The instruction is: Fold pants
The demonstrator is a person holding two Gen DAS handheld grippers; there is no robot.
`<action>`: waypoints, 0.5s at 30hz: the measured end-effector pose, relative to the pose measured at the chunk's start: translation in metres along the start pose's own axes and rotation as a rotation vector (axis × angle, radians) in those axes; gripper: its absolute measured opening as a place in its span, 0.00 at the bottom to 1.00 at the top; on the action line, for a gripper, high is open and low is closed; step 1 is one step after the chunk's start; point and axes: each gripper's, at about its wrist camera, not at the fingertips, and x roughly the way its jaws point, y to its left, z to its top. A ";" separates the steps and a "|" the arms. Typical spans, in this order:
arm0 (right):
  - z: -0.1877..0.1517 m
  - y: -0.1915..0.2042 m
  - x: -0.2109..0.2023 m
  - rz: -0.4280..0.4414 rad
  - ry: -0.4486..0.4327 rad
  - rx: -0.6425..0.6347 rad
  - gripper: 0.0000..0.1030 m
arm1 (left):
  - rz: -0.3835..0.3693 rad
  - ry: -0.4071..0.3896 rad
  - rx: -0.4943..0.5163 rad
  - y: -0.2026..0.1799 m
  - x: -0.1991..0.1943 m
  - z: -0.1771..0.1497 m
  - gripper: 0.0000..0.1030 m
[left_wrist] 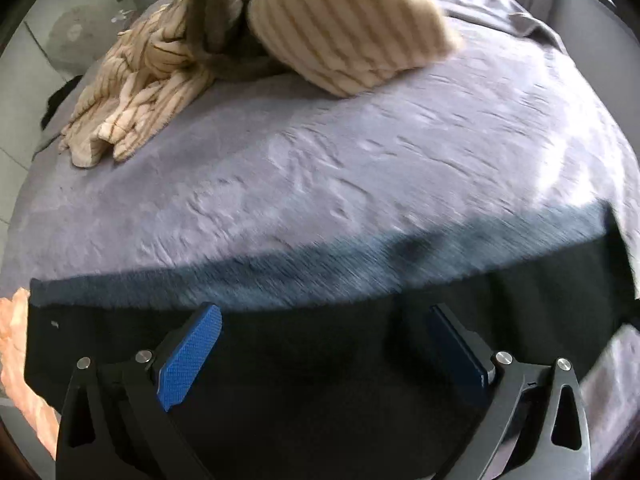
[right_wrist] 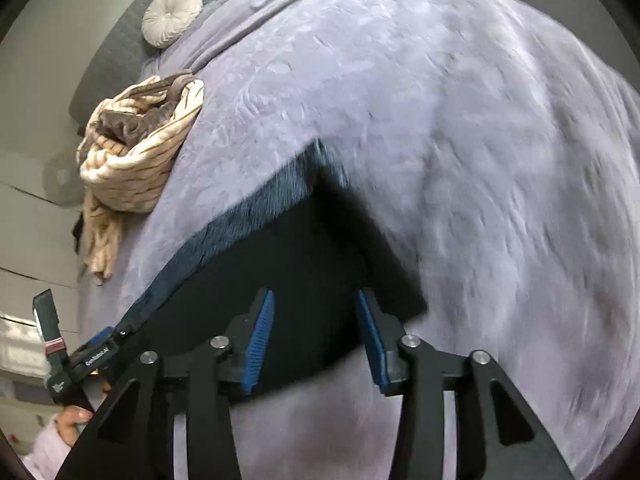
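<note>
Dark pants (left_wrist: 320, 352) lie flat on a lavender blanket, their blue-grey waistband (left_wrist: 360, 268) along the far edge. My left gripper (left_wrist: 324, 340) hovers over the pants with its blue pads wide apart, holding nothing. In the right wrist view the pants (right_wrist: 296, 264) form a dark folded panel with a corner pointing away. My right gripper (right_wrist: 316, 332) is open over the panel's near right part, empty. The left gripper (right_wrist: 80, 356) shows at the pants' left end in that view.
A cream striped blanket (left_wrist: 336, 28) and crumpled striped clothes (left_wrist: 136, 92) lie at the far side of the lavender bed cover (left_wrist: 400, 160). The same bundle (right_wrist: 136, 148) and a round white cushion (right_wrist: 172, 16) show at left. Floor lies beyond the bed's left edge.
</note>
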 end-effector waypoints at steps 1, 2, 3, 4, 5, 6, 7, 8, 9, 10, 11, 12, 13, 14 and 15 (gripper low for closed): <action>-0.007 -0.002 -0.001 0.011 0.012 0.014 0.46 | -0.017 0.005 0.005 -0.007 -0.005 -0.007 1.00; -0.017 -0.004 -0.001 0.025 0.032 0.030 0.46 | -0.034 0.013 0.010 -0.016 -0.007 -0.012 1.00; -0.022 -0.005 0.000 0.032 0.045 0.036 0.46 | -0.044 0.020 0.014 -0.024 -0.009 -0.015 1.00; -0.030 -0.007 0.002 0.039 0.061 0.048 0.46 | -0.056 0.030 0.021 -0.033 -0.009 -0.020 1.00; -0.034 -0.008 0.004 0.044 0.071 0.057 0.46 | -0.066 0.040 0.028 -0.040 -0.008 -0.024 1.00; -0.040 -0.011 0.006 0.057 0.083 0.073 0.46 | -0.071 0.049 0.032 -0.046 -0.009 -0.027 1.00; -0.044 -0.013 0.007 0.066 0.092 0.088 0.46 | -0.081 0.060 0.039 -0.052 -0.007 -0.030 1.00; -0.047 -0.016 0.008 0.073 0.097 0.104 0.46 | -0.089 0.067 0.046 -0.058 -0.006 -0.032 1.00; -0.047 -0.016 0.010 0.079 0.097 0.111 0.46 | -0.092 0.070 0.054 -0.063 -0.006 -0.034 1.00; -0.047 -0.017 0.010 0.086 0.096 0.115 0.46 | -0.091 0.071 0.059 -0.068 -0.007 -0.037 1.00; -0.046 -0.017 0.010 0.092 0.095 0.118 0.46 | -0.088 0.076 0.063 -0.071 -0.006 -0.039 1.00; -0.045 -0.017 0.010 0.096 0.094 0.118 0.47 | -0.083 0.087 0.063 -0.073 -0.003 -0.040 1.00; -0.044 -0.017 0.011 0.099 0.093 0.119 0.47 | -0.079 0.105 0.058 -0.074 0.000 -0.041 1.00; -0.044 -0.017 0.012 0.101 0.093 0.119 0.47 | -0.076 0.119 0.051 -0.073 0.002 -0.042 1.00; -0.043 -0.017 0.013 0.104 0.094 0.120 0.48 | -0.076 0.131 0.040 -0.073 0.004 -0.043 1.00</action>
